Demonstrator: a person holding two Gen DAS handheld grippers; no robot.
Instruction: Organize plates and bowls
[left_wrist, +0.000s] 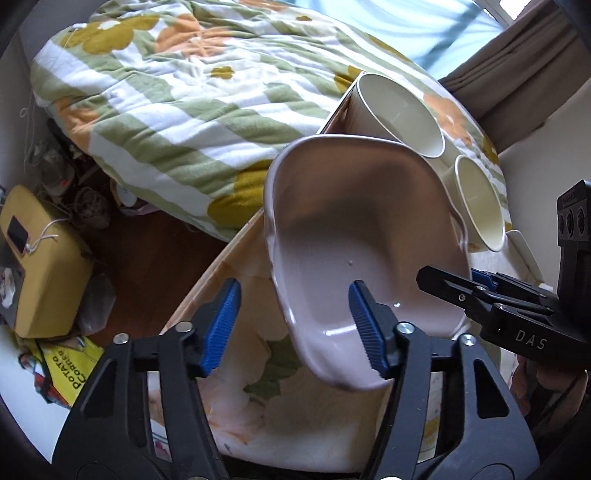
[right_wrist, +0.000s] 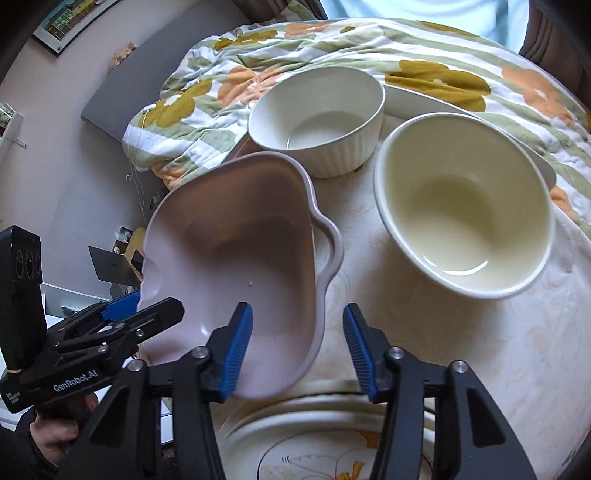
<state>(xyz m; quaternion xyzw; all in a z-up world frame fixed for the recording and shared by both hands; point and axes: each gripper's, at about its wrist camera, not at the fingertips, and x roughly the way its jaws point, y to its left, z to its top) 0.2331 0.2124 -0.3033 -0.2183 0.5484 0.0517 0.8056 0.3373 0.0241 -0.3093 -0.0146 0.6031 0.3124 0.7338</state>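
A pale pink dish with wavy handles (left_wrist: 351, 229) (right_wrist: 240, 243) is tilted above the table. My left gripper (left_wrist: 293, 325) (right_wrist: 122, 310) has its jaws on either side of the dish rim, wide apart in its own view. My right gripper (right_wrist: 297, 347) (left_wrist: 469, 284) also straddles the dish's near rim, jaws apart. A white ribbed bowl (right_wrist: 317, 122) (left_wrist: 395, 110) and a cream bowl (right_wrist: 465, 206) (left_wrist: 480, 203) stand behind. A flowered plate (right_wrist: 325, 446) lies under my right gripper.
The table has a cream floral cloth (right_wrist: 498, 350) (left_wrist: 258, 406). A white oblong plate (right_wrist: 424, 99) lies behind the bowls. A bed with a flowered quilt (left_wrist: 166, 92) is beyond. A yellow box (left_wrist: 40, 266) sits on the floor at left.
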